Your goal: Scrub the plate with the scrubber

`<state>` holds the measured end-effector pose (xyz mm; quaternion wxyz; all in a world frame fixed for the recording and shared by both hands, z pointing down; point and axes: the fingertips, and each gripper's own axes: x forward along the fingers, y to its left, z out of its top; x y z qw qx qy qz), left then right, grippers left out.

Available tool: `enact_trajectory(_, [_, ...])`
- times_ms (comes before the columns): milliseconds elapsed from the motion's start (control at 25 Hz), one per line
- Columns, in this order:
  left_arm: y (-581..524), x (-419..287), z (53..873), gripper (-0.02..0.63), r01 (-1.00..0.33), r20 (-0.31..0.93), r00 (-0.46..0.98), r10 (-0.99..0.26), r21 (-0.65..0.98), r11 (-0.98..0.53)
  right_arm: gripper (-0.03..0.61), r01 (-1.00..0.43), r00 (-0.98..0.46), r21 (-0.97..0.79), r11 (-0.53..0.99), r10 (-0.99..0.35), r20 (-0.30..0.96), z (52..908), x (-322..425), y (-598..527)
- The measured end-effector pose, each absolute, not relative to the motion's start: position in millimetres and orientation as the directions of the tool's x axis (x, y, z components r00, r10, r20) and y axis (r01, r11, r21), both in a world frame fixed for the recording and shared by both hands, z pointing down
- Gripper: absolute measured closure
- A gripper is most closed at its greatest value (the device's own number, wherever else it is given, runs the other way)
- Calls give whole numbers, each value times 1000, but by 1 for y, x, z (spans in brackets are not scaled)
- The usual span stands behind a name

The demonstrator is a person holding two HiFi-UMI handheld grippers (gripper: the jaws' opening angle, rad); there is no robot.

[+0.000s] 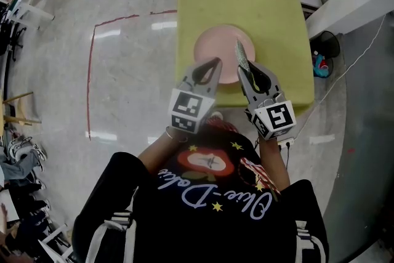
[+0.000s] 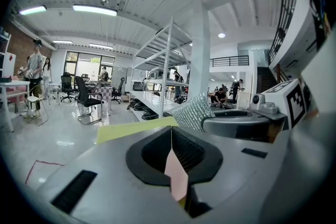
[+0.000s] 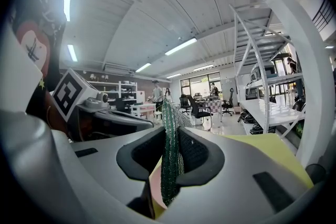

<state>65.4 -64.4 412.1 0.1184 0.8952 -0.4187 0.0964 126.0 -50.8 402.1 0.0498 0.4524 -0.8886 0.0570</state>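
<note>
Now your left gripper [image 1: 215,62] has its jaws closed on the near rim of the plate [image 1: 215,46]. In the left gripper view a narrow pink wedge of that plate [image 2: 176,177] sits pinched in the seam where the two jaws meet, with no gap on either side of it. Ahead of those jaws the rest of the plate lies on the yellow pad [image 1: 246,3], and the pad's edge [image 2: 134,131] shows just beyond the jaw tips.

Just to the right of it, your right gripper [image 1: 241,69] is clamped on the scrubber [image 1: 240,53]. In the right gripper view the green mesh [image 3: 168,165] stands edge-on between the jaws, squeezed thin, and sticks out past their tips. Below and to the left of the mesh a strip of pink plate [image 3: 154,182] shows, with yellow pad [image 3: 273,152] off to the right. From the head view the scrubber's free end lies over the right half of the plate, forward of the right jaws. Whether it touches the plate's surface cannot be told.

The two grippers sit side by side, close together but not touching, each carrying its marker cube at the rear: left [image 1: 186,109], right [image 1: 275,119]. From the left gripper's side the scrubber [image 2: 195,112] appears as silvery mesh just right of the left jaws.
</note>
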Motion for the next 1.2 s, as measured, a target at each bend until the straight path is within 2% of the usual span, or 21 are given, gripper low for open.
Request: enact_trajectory(1200, [-56, 63, 413, 609, -769, 268, 635, -724, 137, -624, 514, -811, -583, -45, 583, -801, 139, 402, 123, -43])
